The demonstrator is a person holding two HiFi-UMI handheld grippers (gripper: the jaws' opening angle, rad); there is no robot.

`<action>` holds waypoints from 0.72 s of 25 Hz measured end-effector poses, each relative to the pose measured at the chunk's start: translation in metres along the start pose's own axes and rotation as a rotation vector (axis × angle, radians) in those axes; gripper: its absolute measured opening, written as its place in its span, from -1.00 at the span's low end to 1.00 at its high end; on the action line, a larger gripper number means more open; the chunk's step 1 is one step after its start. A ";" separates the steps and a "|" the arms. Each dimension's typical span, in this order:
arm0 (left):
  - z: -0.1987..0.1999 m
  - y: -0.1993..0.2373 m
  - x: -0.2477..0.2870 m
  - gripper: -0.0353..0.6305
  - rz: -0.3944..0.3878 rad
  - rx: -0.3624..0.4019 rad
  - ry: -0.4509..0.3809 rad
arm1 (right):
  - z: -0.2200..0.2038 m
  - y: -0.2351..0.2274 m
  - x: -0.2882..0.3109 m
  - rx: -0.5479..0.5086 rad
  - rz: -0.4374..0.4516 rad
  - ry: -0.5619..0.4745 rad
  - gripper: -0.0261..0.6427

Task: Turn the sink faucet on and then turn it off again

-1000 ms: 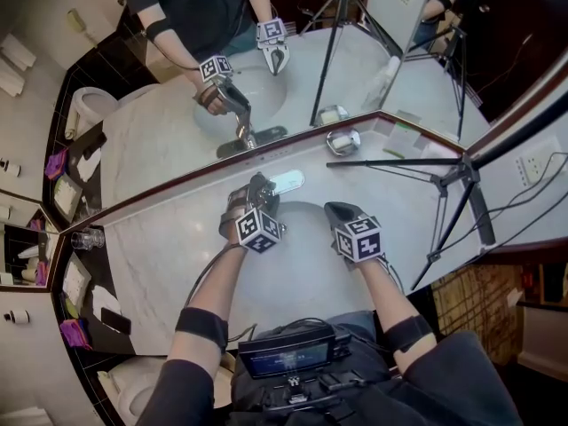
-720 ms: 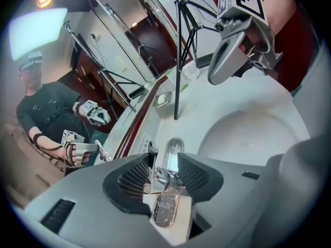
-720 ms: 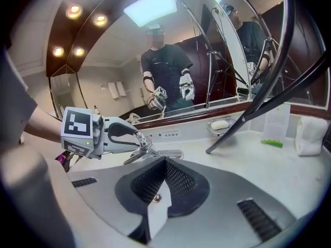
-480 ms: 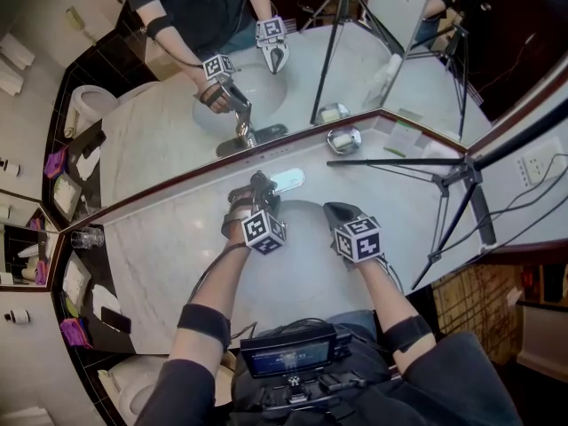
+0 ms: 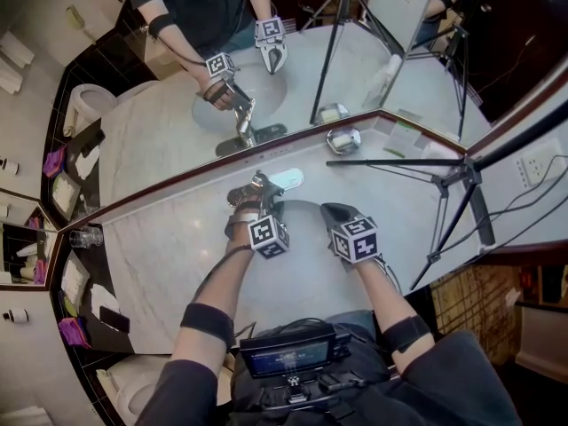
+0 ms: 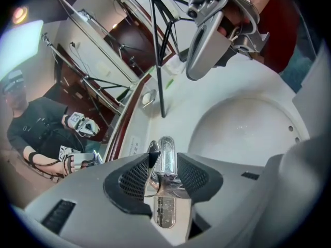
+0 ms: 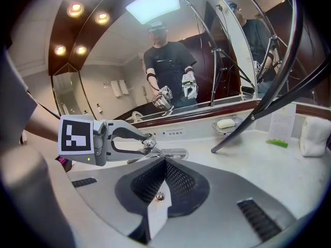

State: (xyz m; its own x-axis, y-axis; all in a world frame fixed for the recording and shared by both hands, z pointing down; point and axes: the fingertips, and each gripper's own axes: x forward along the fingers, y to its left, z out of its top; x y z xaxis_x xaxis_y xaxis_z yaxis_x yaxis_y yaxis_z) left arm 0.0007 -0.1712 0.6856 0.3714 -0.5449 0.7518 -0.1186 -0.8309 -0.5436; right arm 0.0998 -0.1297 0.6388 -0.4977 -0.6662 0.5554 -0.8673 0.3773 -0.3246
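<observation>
The chrome faucet (image 5: pixel 266 183) stands at the back rim of the white sink basin (image 5: pixel 297 269). My left gripper (image 5: pixel 254 191) reaches over it from the left. In the left gripper view the faucet handle (image 6: pixel 166 159) lies between the black pads (image 6: pixel 135 178), which have just been closing and now press on both of its sides. My right gripper (image 5: pixel 328 209) hovers over the basin to the right, shut with nothing in it (image 7: pixel 164 169). From the right gripper view, the left gripper (image 7: pixel 111 143) clasps the faucet (image 7: pixel 168 153) at its top.
A black tripod (image 5: pixel 448 177) stands on the counter to the right. A soap dish (image 5: pixel 343 140) sits by the mirror corner, and a glass (image 5: pixel 86 238) at the far left. A card (image 7: pixel 282 128) and a folded towel (image 7: pixel 313 136) lie on the right counter.
My left gripper has sunk a little onto the faucet and rolled slightly, and its jaws have closed in on the handle. The right gripper has stayed put.
</observation>
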 end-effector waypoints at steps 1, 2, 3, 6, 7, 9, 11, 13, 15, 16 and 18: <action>0.000 -0.006 0.002 -0.44 -0.015 0.006 0.004 | 0.000 0.000 -0.001 0.001 0.000 0.000 -0.86; 0.000 -0.010 0.003 -0.45 -0.024 0.003 0.007 | -0.001 0.000 -0.001 0.002 -0.001 -0.001 -0.86; 0.000 -0.011 0.004 -0.44 -0.024 -0.007 0.008 | -0.001 0.000 -0.001 0.003 -0.002 -0.001 -0.86; -0.002 -0.011 0.005 -0.44 -0.020 -0.013 0.011 | -0.001 -0.003 -0.001 0.005 -0.002 0.000 -0.86; -0.002 -0.011 0.005 -0.45 -0.020 -0.007 0.012 | -0.002 -0.004 -0.001 0.006 -0.003 0.001 -0.86; -0.002 -0.011 0.005 -0.47 -0.016 -0.005 0.013 | -0.003 -0.005 -0.001 0.009 -0.004 0.003 -0.86; -0.001 -0.009 0.004 -0.47 -0.009 -0.009 0.008 | -0.003 -0.005 0.000 0.008 -0.003 0.005 -0.86; 0.000 -0.008 0.004 -0.47 -0.005 0.003 0.007 | -0.005 -0.004 0.001 0.008 -0.002 0.009 -0.86; -0.002 -0.008 0.005 -0.47 -0.004 0.014 0.012 | -0.008 -0.004 0.001 0.009 -0.002 0.012 -0.86; -0.004 -0.009 0.006 -0.47 -0.006 0.016 0.017 | -0.008 -0.004 0.001 0.009 -0.001 0.013 -0.86; -0.003 -0.009 0.006 -0.47 -0.007 0.013 0.016 | -0.008 -0.004 0.002 0.009 0.001 0.015 -0.86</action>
State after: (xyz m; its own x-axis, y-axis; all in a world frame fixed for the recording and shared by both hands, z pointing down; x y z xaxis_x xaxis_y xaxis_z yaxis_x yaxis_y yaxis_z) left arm 0.0008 -0.1672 0.6960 0.3576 -0.5406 0.7615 -0.1038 -0.8334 -0.5429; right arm 0.1024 -0.1268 0.6475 -0.4988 -0.6562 0.5662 -0.8667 0.3725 -0.3318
